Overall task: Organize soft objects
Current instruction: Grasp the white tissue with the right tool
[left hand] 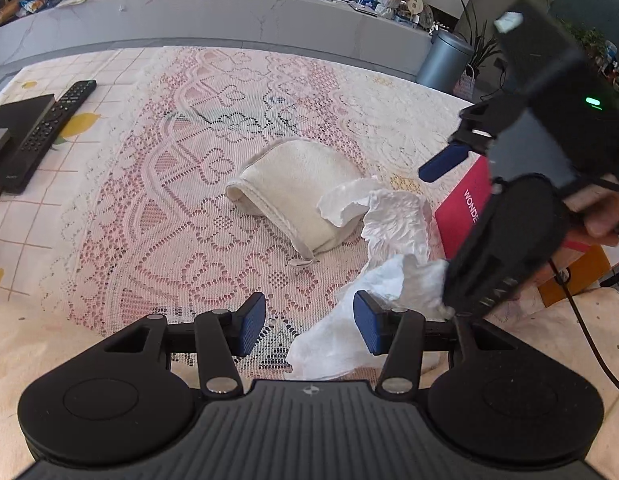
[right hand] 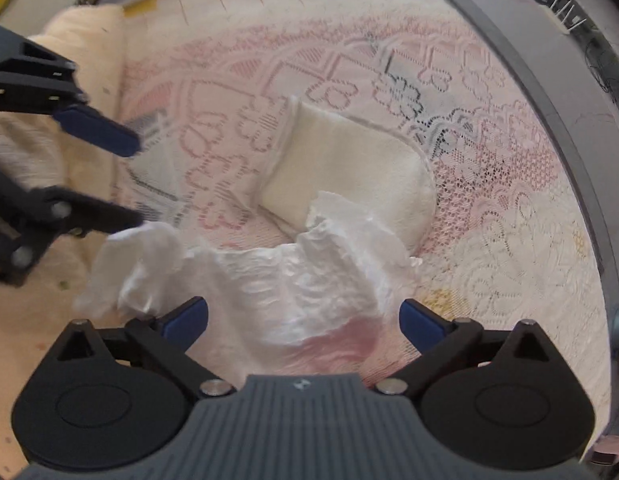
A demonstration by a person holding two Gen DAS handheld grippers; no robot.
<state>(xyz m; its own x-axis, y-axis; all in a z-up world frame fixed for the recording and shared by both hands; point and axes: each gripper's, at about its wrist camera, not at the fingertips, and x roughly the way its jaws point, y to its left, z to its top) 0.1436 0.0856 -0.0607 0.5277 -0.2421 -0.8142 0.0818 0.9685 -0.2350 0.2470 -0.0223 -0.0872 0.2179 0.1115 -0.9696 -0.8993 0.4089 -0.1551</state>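
Note:
A crumpled white tissue [left hand: 393, 240] lies on the pink lace tablecloth [left hand: 169, 208], its near end between my left gripper's fingers. A folded cream cloth [left hand: 293, 188] lies just behind it. My left gripper [left hand: 309, 328] is open, its right pad beside the tissue's lower end. My right gripper [right hand: 303, 320] is open and wide, with the tissue [right hand: 293, 280] between its pads and the cream cloth [right hand: 349, 168] beyond. The right gripper body [left hand: 529, 200] hangs over the tissue's right end in the left wrist view. The left gripper's fingers [right hand: 97, 132] show at the left of the right wrist view.
A black remote [left hand: 49, 128] and a black box [left hand: 13, 120] lie at the table's far left. A red book [left hand: 465, 208] lies under the right gripper. A grey counter [left hand: 229, 20] and a grey bin [left hand: 445, 60] stand beyond the table.

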